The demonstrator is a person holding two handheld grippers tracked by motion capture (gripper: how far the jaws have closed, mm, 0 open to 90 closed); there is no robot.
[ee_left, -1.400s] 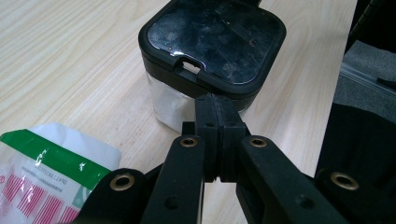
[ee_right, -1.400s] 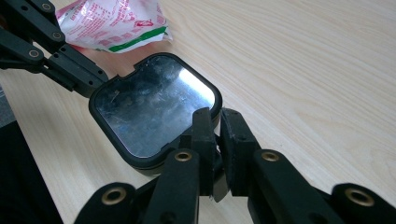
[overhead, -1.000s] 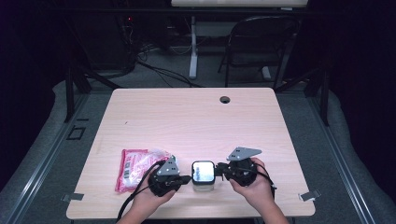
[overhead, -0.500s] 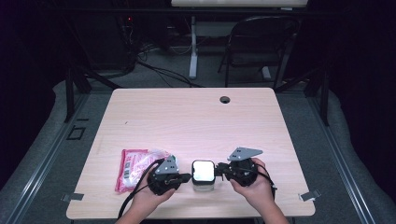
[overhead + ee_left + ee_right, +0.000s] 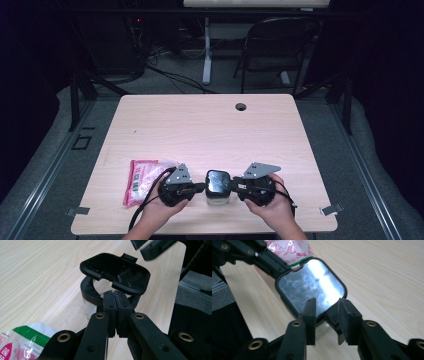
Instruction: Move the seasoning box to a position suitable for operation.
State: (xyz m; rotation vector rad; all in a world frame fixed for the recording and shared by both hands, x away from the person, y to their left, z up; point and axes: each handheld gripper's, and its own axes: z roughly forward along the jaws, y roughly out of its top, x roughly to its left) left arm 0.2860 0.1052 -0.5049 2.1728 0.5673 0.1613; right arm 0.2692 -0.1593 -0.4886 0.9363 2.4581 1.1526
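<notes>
We have both grippers at the near edge of the table, facing each other with a small clear container between them. Our left gripper has its jaws pressed together at the hinge side of the container's black collar, which we judge steadies it against tipping. In the left gripper view the hinged black lid stands lifted and tilted over the round mouth. Our right gripper has just been opening, and its jaws now stand spread on either side of the lid's front tab, with no pad pressing on it as far as we can see. To the left lies a pink snack packet, likely waiting its turn. Farther off, a cable hole sits by the far edge
</notes>
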